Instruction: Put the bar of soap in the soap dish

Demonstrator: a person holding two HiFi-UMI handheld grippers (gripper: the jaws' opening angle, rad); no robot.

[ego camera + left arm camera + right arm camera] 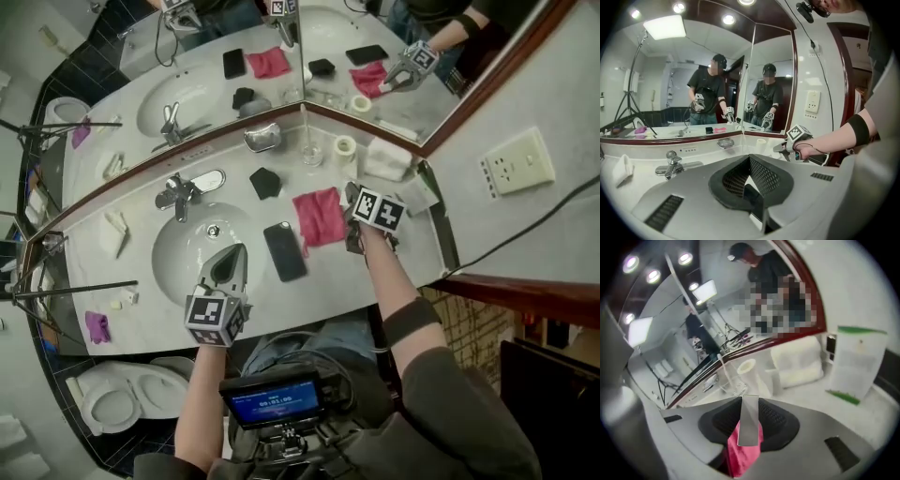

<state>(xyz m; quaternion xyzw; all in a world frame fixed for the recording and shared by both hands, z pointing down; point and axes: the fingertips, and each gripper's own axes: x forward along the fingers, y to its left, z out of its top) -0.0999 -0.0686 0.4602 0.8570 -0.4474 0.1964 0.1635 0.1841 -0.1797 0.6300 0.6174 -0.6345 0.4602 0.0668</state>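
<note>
A pale flat bar of soap (pixel 749 420) stands edgewise between the dark pads of my right gripper (pixel 353 199), which is shut on it. This gripper hovers over the right edge of a pink cloth (pixel 319 217), and the left gripper view shows it (pixel 781 149) from the side. The metal soap dish (pixel 262 138) sits at the back of the counter by the mirror, left of the right gripper and apart from it; the dish (pixel 725 143) is empty. My left gripper (pixel 228 258) hangs over the sink basin (pixel 187 253), shut with nothing in it.
A chrome faucet (pixel 175 195) stands behind the basin. A black phone (pixel 284 251) lies beside the pink cloth, and a small black item (pixel 265 182) lies nearer the dish. A glass (pixel 311 150), a paper roll (pixel 345 146) and folded white towels (pixel 386 157) fill the back right corner.
</note>
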